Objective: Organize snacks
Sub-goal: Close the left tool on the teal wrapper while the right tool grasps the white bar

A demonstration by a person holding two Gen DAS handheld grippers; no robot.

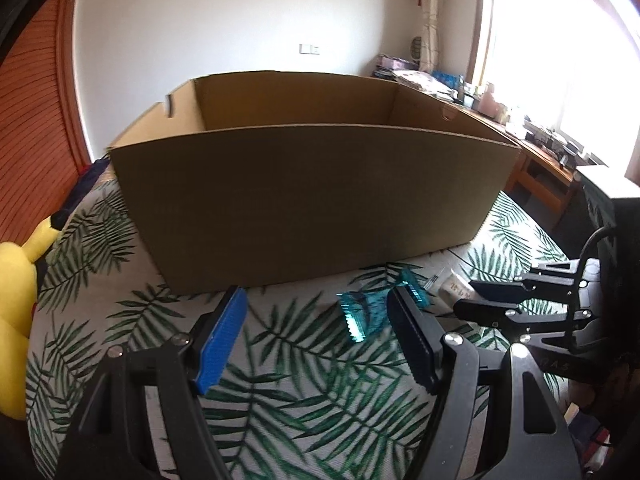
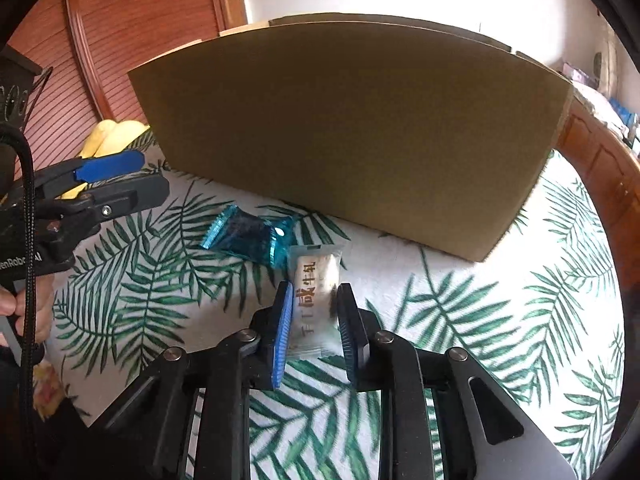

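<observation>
I see a white snack packet [image 2: 316, 300] with dark lettering lying flat on the leaf-print cloth. A teal wrapped candy [image 2: 250, 236] touches its far corner. An open cardboard box [image 2: 360, 132] stands just behind both.

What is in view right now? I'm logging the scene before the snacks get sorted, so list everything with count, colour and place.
cardboard box: one, brown, open top, standing on the leaf-print cloth beyond the snacks
blue snack packet: one, translucent teal-blue, lying on the cloth in front of the box
white snack packet: one, white with brown characters, beside the blue packet, between the right jaws
leaf-print cloth: one, white with green leaves, covering the surface
yellow plush toy: one, yellow, at the cloth's left edge
wooden desk: one, brown, cluttered, under the window at right
left gripper: one, black with blue pads, jaws open near the blue packet
right gripper: one, black with blue pads, jaws around the white packet
</observation>
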